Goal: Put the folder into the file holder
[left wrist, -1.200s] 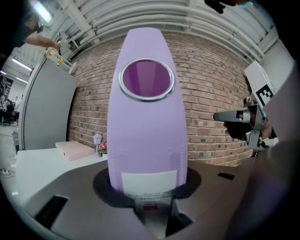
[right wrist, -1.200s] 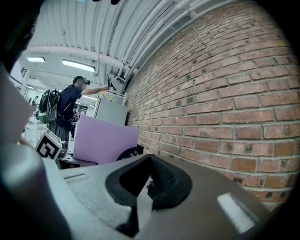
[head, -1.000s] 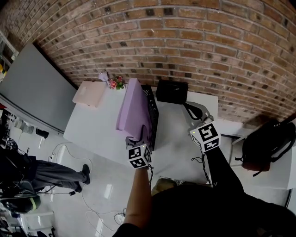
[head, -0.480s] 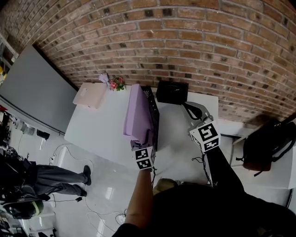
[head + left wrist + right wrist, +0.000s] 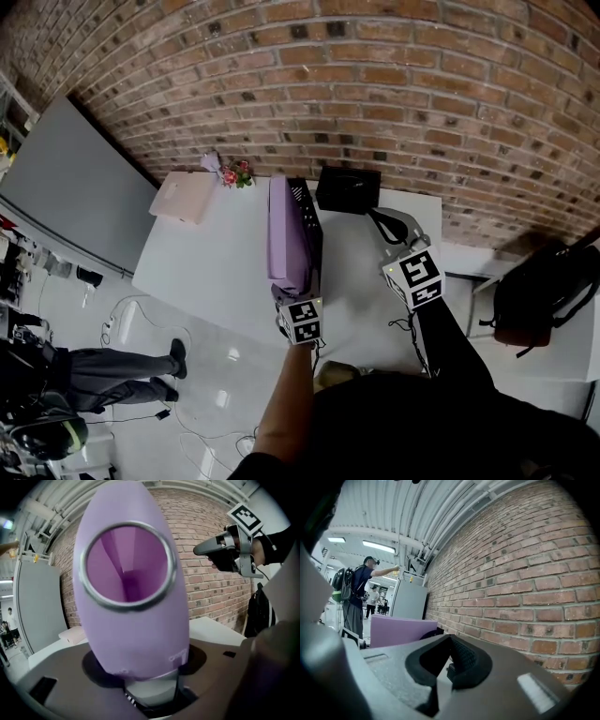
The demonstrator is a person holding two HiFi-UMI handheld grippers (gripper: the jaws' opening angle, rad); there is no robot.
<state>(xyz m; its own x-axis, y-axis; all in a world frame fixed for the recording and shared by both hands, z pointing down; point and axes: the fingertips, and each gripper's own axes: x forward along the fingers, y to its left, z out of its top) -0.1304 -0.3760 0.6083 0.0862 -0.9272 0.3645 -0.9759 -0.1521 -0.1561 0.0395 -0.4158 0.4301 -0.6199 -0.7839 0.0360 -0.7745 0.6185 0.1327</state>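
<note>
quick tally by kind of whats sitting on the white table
purple folder: 1
black file holder: 1
black box: 1
pale pink pad: 1
flower bunch: 1
total: 5

The file holder (image 5: 313, 225) shows only a thin black strip in the head view — the upright folder (image 5: 284, 234) hides the rest. Close up in the left gripper view, the folder is blurred, its lower end hidden.
</note>
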